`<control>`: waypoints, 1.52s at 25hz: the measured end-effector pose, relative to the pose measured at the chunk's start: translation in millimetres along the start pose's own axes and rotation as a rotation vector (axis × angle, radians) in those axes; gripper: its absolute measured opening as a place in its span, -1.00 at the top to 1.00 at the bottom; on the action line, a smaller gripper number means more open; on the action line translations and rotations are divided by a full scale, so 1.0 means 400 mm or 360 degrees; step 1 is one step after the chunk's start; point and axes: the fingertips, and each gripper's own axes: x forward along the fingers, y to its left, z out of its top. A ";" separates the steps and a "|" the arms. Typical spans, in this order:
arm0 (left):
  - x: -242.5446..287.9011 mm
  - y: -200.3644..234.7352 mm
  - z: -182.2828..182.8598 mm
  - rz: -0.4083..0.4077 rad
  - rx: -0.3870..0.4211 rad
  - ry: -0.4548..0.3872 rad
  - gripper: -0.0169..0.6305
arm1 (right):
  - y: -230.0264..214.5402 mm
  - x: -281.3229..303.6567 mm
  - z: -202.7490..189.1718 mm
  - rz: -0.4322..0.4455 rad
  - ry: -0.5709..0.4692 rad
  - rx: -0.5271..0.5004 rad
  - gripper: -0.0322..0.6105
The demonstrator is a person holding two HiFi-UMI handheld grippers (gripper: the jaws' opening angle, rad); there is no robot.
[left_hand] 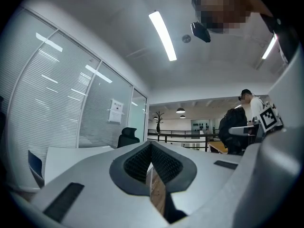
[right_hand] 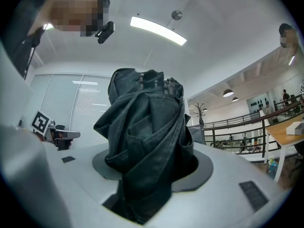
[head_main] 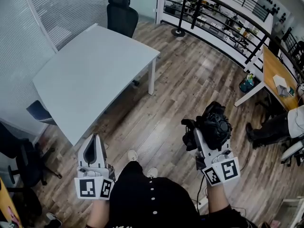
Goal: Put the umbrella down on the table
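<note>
A folded black umbrella (head_main: 214, 125) stands upright between the jaws of my right gripper (head_main: 205, 136), which is shut on it above the wooden floor, right of the table. In the right gripper view the crumpled umbrella fabric (right_hand: 146, 127) fills the gap between the grey jaws. The white table (head_main: 90, 70) lies ahead at the upper left with a bare top. My left gripper (head_main: 94, 139) is held near the table's front corner, its fingertips together and nothing between them. In the left gripper view, the left gripper (left_hand: 151, 146) has its ribbed pads meeting at the tip.
A black office chair (head_main: 122, 13) stands at the table's far end and a blue chair (head_main: 40, 111) at its left side. A black railing (head_main: 216, 18) runs along the back. A wooden desk (head_main: 276, 75) and a seated person (head_main: 278, 127) are at the right.
</note>
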 end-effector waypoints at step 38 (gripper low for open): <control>0.634 0.235 0.009 -0.0096 -0.0041 -0.0061 0.90 | -0.166 0.567 0.036 -0.0117 -0.0063 -0.0066 0.09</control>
